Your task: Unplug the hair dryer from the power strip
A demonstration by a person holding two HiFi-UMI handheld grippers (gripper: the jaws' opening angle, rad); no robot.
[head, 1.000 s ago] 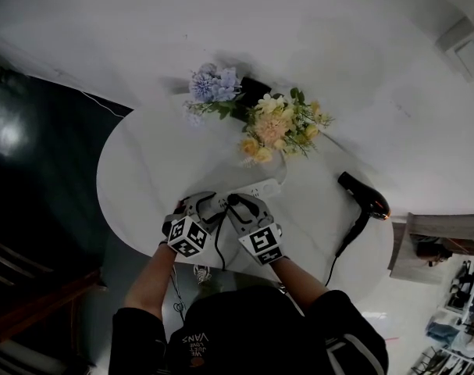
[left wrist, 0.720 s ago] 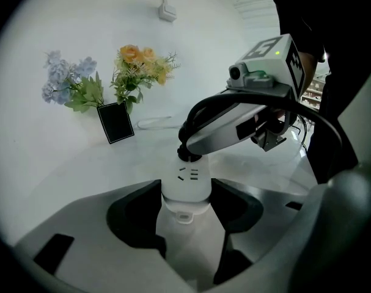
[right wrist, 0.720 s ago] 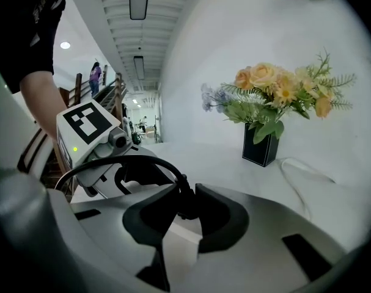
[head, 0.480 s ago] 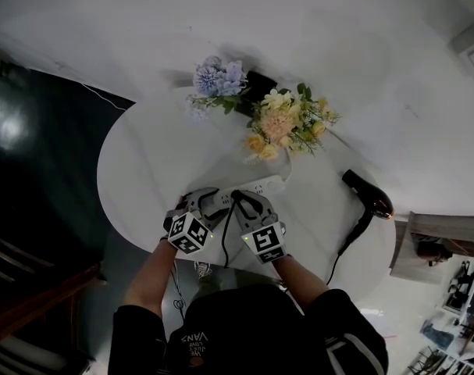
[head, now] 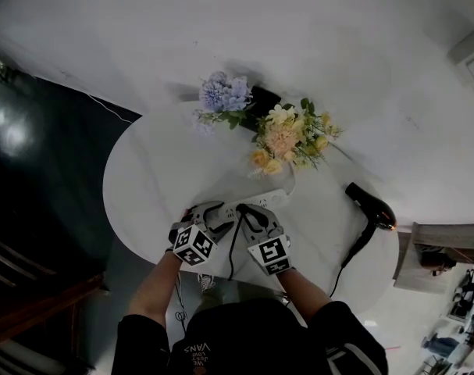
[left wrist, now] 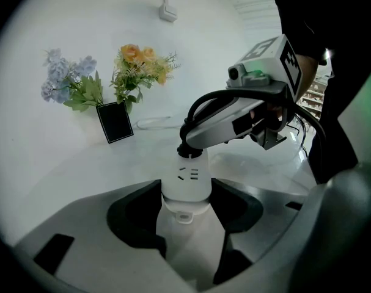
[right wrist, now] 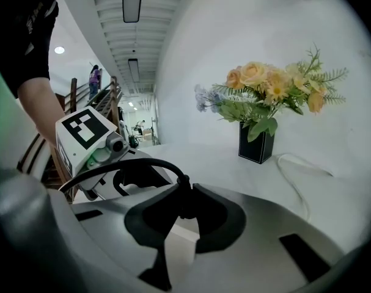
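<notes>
Power strip (head: 261,201) lies on the worktop (head: 155,178), its end clamped in the left tongs (head: 210,208). The right tongs (head: 243,209) are closing on its black plug (right wrist: 184,193), pads touching. The hair dryer (head: 371,207) lies well apart.

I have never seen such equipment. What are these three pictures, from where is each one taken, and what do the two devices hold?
There is no robot here: a person holds one hand-held gripper in each hand. The head view comes from a camera on the person's head and looks down on a round white table. The other two views come from a camera on each gripper, looking along its two jaws. On the table are a white power strip, a black hair dryer and flowers. The left hand-held gripper grips one end of the power strip. The jaws of the right hand-held gripper are closing on the black plug that sits in the strip.
</notes>
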